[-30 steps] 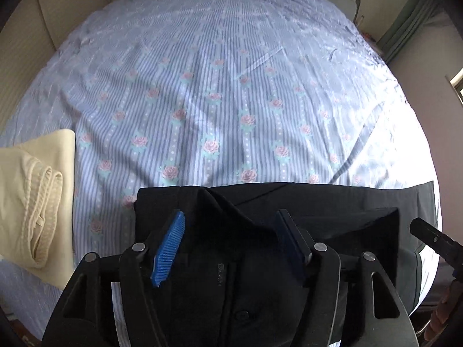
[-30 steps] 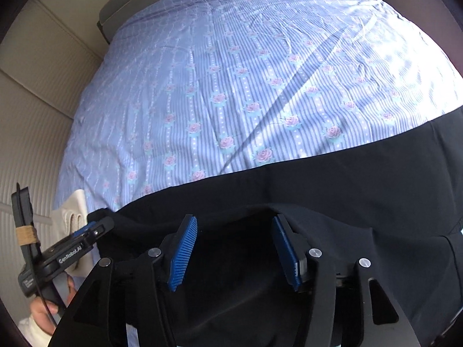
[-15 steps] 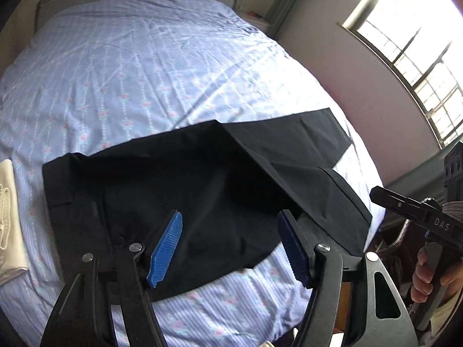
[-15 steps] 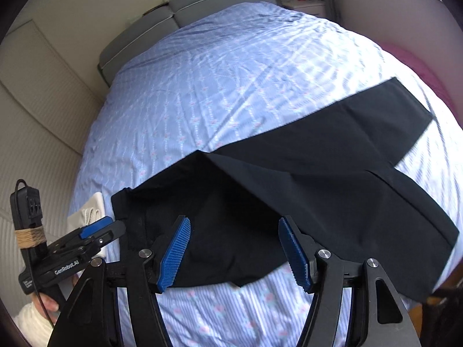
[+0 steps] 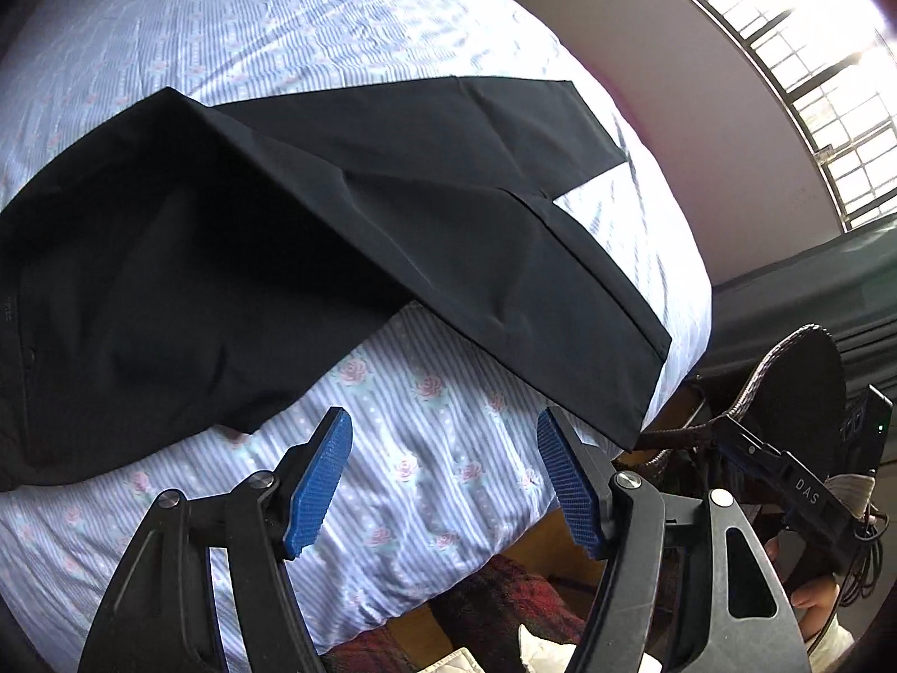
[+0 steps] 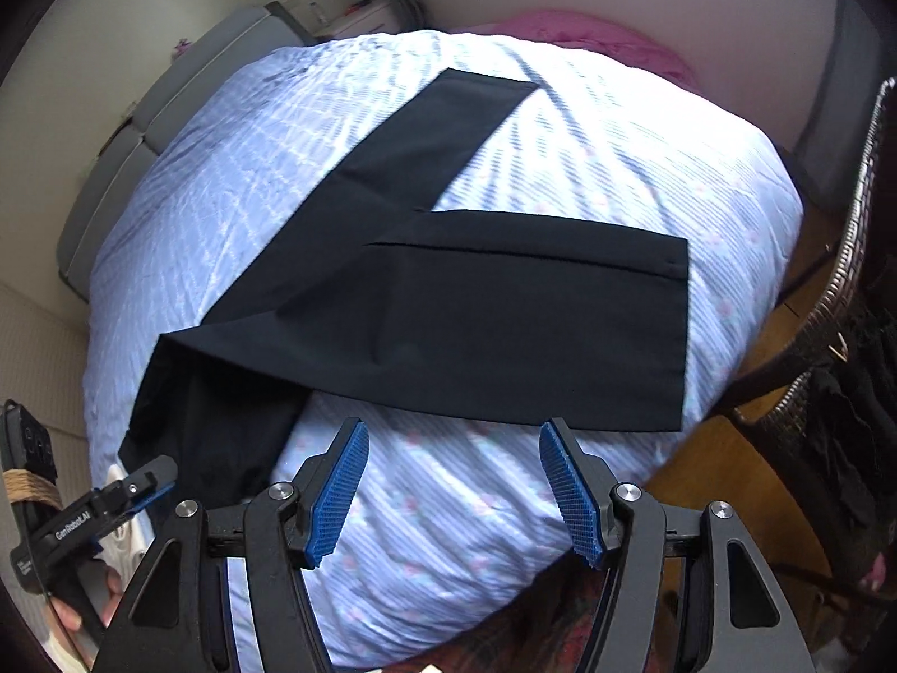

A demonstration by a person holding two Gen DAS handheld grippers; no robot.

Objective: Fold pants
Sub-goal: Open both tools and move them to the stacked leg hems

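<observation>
Black pants (image 5: 280,224) lie flat on the striped, rose-printed bed sheet (image 5: 280,28). The waist is at the left and the two legs splay apart toward the right edge. My left gripper (image 5: 443,476) hovers open over bare sheet just in front of the nearer leg, with nothing between its blue pads (image 5: 319,482). In the right wrist view the pants (image 6: 476,325) form a V, with the nearer leg's hem at the right. My right gripper (image 6: 454,488) is also open over bare sheet and holds nothing. Each view shows the other gripper at its edge: the right one (image 5: 796,482) and the left one (image 6: 112,505).
A dark wicker chair (image 6: 852,280) stands close to the bed's right corner, with wooden floor and a red rug (image 5: 504,605) below the bed's edge. A bright window (image 5: 813,56) is at the upper right. The grey headboard (image 6: 168,101) and a pink cloth (image 6: 588,33) lie beyond the bed.
Both grippers have swung from over the pants' waist to the right, toward the legs and the bed's edge. Their pads were over black cloth and are now over bare sheet, slightly wider apart.
</observation>
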